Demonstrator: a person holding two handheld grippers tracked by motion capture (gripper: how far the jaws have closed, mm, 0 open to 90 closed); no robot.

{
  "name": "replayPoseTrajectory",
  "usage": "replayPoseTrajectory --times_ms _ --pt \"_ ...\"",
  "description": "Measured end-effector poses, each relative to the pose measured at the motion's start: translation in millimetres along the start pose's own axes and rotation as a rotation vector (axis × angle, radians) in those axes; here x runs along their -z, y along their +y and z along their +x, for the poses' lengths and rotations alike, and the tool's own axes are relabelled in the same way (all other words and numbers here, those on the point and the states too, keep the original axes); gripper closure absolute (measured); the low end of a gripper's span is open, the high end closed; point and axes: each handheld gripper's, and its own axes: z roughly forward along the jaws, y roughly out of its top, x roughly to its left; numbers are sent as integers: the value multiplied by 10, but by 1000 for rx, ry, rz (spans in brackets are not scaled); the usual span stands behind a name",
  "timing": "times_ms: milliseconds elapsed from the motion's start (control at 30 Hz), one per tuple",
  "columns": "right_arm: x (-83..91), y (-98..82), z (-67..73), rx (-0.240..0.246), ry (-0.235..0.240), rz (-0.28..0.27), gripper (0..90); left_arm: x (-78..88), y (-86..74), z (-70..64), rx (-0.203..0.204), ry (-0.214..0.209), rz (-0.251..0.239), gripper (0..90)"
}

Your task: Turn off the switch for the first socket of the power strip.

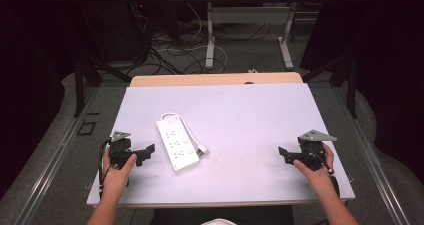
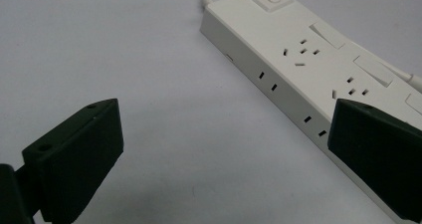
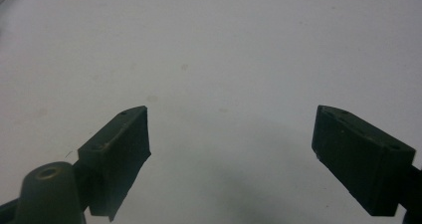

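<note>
Power strip (image 1: 176,142): white, lies flat on the tabletop (image 1: 250,115), left of centre, long axis running near to far; switch end far, cord looped along its right side.
Left tool (image 1: 144,154): held in the left hand (image 1: 116,172), just left of the strip's near end, pointing right at it; jaws stand wide apart, nothing between them. In the left gripper view one jaw overlaps the strip's near end, but contact cannot be told.
Right tool (image 1: 284,155): held in the right hand (image 1: 316,167) near the right edge, well apart from the strip; jaws parted over bare tabletop, holding nothing.
Progress: early, by my reading. Strip not gripped or lifted.
Left to do: close in, take hold, then handle it.
</note>
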Motion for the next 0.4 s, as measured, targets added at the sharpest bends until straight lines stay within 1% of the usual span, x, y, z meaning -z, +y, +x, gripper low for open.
replayPoseTrajectory --times_ms 67,100,233,400 --pt "1 0 5 -3 0 0 145 -1 -1 -1 0 0 -1 9" --pt "1 0 5 -3 0 1 145 -7 -2 -7 4 1 -10 9" --pt "1 0 2 -3 0 0 145 -7 -1 -11 0 1 -12 9" --pt "6 1 -3 -2 0 -3 144 -12 0 -14 -3 6 -4 9"
